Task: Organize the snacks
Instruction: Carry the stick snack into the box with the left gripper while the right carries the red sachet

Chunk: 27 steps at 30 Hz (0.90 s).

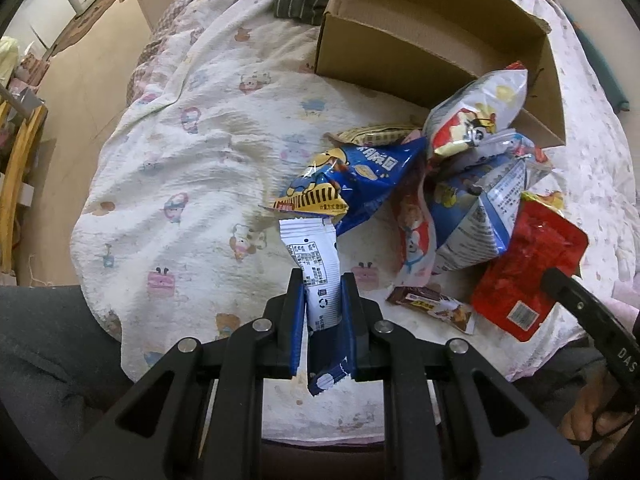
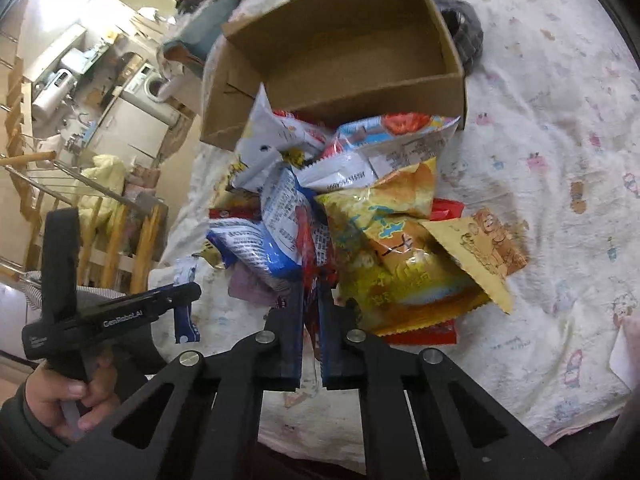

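Your left gripper (image 1: pixel 320 280) is clamped on a white and blue snack sachet (image 1: pixel 316 268), low centre of the left wrist view. Sachet stands nearly upright between the pads, printed back facing the camera, top edge just below the blue chip bag (image 1: pixel 352 184), apart from it or barely touching, can't tell which.

Your right gripper (image 2: pixel 310 288) is closed, jaws nearly together, pinching a thin red and blue wrapper edge (image 2: pixel 312 264) at the near side of the snack pile (image 2: pixel 360 208), centre of the right wrist view. Which packet that edge belongs to is unclear, the area is blurred.

Pile sits on the cartoon-print bedspread (image 1: pixel 180 160), right against the near wall of the open cardboard box (image 2: pixel 340 60). Box interior looks bare in both views. A white bag (image 1: pixel 480 108) leans on the box's near corner in the left view.

In the left view, right of centre: red pouch (image 1: pixel 528 276) at the lower right edge of the pile, small brown chocolate bar (image 1: pixel 432 304) lying flat just left of it. In the right view, a yellow-orange bag (image 2: pixel 400 248) tops the near right of the pile.

Your left hand (image 2: pixel 68 396) shows lower left in the right view, wrapped on the gripper handle
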### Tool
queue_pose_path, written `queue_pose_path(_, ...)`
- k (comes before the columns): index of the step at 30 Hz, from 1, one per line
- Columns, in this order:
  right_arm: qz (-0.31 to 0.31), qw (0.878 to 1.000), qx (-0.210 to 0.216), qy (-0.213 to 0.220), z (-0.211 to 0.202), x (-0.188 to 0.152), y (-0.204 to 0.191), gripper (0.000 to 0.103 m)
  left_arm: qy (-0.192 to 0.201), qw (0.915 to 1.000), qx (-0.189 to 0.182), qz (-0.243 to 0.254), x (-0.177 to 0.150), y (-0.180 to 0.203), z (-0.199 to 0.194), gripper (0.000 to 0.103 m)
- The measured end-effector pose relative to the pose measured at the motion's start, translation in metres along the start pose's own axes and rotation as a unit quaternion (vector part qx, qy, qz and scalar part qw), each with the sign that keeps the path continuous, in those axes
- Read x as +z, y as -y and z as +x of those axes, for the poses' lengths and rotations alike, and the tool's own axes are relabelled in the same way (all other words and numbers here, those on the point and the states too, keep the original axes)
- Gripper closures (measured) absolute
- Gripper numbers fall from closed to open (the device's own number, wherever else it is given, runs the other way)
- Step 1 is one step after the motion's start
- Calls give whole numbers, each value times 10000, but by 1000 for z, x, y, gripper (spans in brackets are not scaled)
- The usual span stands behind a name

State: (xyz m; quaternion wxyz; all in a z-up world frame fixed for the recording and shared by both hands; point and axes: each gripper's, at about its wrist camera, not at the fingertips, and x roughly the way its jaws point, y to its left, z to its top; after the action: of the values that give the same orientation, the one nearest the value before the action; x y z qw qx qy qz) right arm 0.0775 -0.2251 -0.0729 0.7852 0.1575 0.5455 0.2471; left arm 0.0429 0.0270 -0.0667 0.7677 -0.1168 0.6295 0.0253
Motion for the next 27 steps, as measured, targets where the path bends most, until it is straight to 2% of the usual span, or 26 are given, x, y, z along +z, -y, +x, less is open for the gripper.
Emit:
queue_pose_path(7,-76,9988,275,391,-35,-7,-5,97,206,9997,1,127,-5,-1,-15,89)
queue_pose_path(14,-226,9957,452,779,-68,-1,-19,97,747,9967,-27,322,-2,10,-59,89)
queue_pose_path(20,-292,9919,563,1102,-95,15,-31,97,1186,9914,-20,558,16,25,-91,89)
queue_pose_path(27,-418,9888,519,1339,-110,44,-35,97,1412,9874,0,717,49,37,-102,89)
